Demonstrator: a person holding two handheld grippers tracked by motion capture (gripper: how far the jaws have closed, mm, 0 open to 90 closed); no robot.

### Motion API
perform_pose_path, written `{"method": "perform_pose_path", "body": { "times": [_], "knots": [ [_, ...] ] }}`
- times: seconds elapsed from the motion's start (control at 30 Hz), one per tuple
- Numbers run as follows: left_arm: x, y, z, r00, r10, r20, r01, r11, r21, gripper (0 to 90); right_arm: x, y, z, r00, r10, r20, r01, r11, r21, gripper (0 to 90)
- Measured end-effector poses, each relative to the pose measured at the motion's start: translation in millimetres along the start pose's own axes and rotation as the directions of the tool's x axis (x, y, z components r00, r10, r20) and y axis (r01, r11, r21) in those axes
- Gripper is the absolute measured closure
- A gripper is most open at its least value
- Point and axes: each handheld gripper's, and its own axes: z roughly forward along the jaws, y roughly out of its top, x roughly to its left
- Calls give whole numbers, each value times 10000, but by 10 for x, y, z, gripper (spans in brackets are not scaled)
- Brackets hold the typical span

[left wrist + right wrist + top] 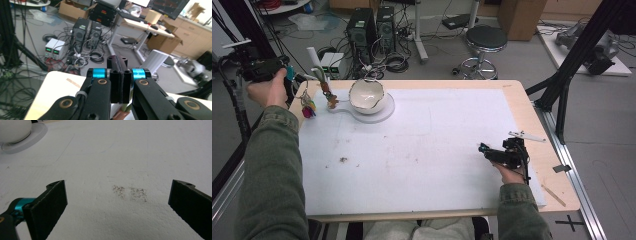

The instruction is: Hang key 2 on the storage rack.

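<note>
In the left gripper view the closed left claw [119,82] hides most of a greenish stem [126,107]. The bottom edge crops the right claw [117,207]; the top-left corner crops the white bowl [13,130].

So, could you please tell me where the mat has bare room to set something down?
The mat is bare from the bowl on its board across to the right gripper, and along the near edge. The far left corner is crowded: bowl, board, left gripper and a small bundle.
</note>
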Motion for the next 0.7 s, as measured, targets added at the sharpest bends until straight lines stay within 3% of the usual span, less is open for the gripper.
{"method": "perform_pose_path", "body": {
  "times": [0.27, 0.47, 0.7],
  "knots": [
    [-126, -60, 53, 9989, 224, 405, -234, 9994, 252, 897, -18, -3, 4, 10000, 21, 14, -21, 10000, 6, 10],
    [-148, -48, 10, 9992, 175, 369, -186, 9994, 303, 897, -12, 1, 3, 10000, 2, -34, -2, 10000, -13, 10],
    [-166, -61, -2, 9957, 231, 897, -296, 9970, 715, 896, -3, 10, 14, 10000, 44, -70, -44, 10000, -24, 10]
  ]
}}
